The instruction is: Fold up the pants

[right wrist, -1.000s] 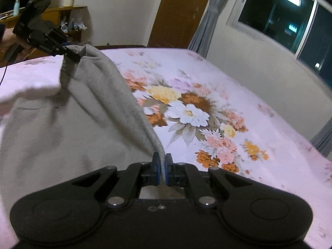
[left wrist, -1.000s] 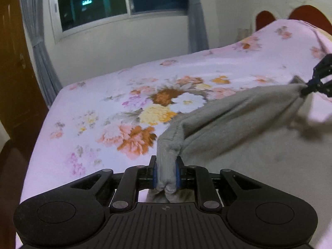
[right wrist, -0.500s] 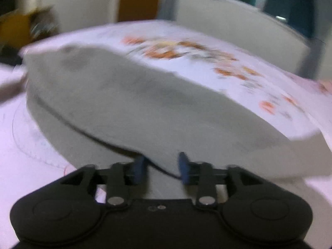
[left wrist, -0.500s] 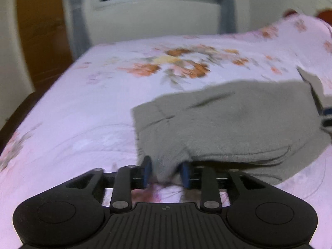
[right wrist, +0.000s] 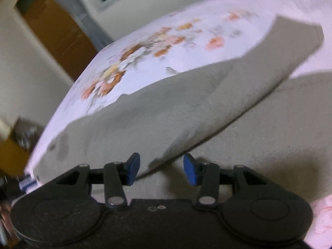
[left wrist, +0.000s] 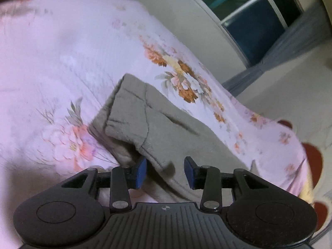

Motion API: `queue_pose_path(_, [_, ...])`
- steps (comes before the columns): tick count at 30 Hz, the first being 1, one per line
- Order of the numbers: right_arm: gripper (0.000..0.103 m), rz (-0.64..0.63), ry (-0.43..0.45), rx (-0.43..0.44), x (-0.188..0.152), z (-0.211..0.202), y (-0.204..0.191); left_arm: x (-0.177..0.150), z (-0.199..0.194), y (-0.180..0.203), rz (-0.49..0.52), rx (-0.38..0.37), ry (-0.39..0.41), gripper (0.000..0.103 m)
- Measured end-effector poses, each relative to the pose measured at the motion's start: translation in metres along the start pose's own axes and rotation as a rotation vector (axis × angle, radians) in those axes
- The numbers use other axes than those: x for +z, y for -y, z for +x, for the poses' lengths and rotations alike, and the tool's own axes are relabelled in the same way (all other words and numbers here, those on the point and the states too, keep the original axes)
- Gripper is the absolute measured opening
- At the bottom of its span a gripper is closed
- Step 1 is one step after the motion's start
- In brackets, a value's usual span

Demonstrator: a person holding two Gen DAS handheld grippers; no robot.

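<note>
On floral bedsheet [left wrist: 62, 62], grey pants [left wrist: 166, 128].

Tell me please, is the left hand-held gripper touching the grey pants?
Cannot tell. Left wrist view: left hand-held gripper open, pants edge between the pads, contact unclear.

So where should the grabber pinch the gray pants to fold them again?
Probably the loose corner of the gray pants lying right between the left gripper's open jaws. It lifts slightly off the floral bedsheet, so come in low from the near edge and pinch both layers.
</note>
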State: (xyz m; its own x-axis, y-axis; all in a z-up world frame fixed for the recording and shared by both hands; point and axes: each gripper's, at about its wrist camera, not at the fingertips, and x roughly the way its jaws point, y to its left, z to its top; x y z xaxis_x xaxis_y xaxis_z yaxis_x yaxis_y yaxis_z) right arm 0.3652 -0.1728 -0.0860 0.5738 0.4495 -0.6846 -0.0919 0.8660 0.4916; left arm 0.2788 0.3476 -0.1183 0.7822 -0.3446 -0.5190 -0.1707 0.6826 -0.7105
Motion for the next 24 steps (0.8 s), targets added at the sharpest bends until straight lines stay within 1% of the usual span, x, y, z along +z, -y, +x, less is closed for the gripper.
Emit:
queue_pose_path(2, [0.048,0.043,-0.017,0.009,0.002,0.008,0.007,0.003,0.007,0.0,-0.01,0.012,-0.011,0.039])
queue_pose_path(4, [0.045,0.067,-0.042,-0.018,0.006,0.018,0.013,0.004,0.015,0.001,-0.001,0.055,-0.021,0.039])
queue_pose_path(5, [0.043,0.074,-0.046,-0.024,0.007,0.021,0.016,0.001,0.018,0.002,-0.008,0.06,-0.014,0.039])
queue_pose_path(6, [0.039,0.082,-0.049,-0.027,0.009,0.024,0.015,0.003,0.019,0.001,-0.017,0.056,-0.009,0.039])
queue_pose_path(7, [0.031,0.085,-0.051,-0.036,0.01,0.026,0.017,0.004,0.023,0.002,-0.016,0.061,-0.004,0.039])
queue_pose_path(10, [0.019,0.084,-0.061,-0.045,0.015,0.032,0.018,0.01,0.032,0.001,-0.008,0.088,-0.008,0.039])
queue_pose_path(11, [0.017,0.081,-0.062,-0.048,0.016,0.032,0.018,0.01,0.034,0.0,-0.003,0.09,-0.011,0.039])
queue_pose_path(13, [0.011,0.079,-0.057,-0.039,0.017,0.03,0.018,0.013,0.041,0.002,0.02,0.095,-0.031,0.019])
queue_pose_path(15, [0.01,0.058,-0.042,-0.039,0.015,0.022,0.015,0.018,0.043,0.002,0.043,0.085,-0.031,0.017])
queue_pose_path(17, [0.009,0.013,0.019,-0.013,0.016,0.003,0.007,0.025,0.037,0.009,0.065,0.05,-0.011,0.015])
queue_pose_path(20, [0.009,-0.044,0.089,0.015,0.008,-0.029,-0.003,0.038,0.028,0.019,0.112,0.029,0.011,0.015])
queue_pose_path(22, [0.009,-0.069,0.102,0.02,-0.007,-0.041,-0.005,0.043,0.028,0.019,0.15,0.026,-0.004,0.015])
queue_pose_path(24, [0.009,-0.075,0.074,-0.003,-0.026,-0.037,-0.003,0.042,0.034,0.013,0.182,0.061,-0.042,0.015])
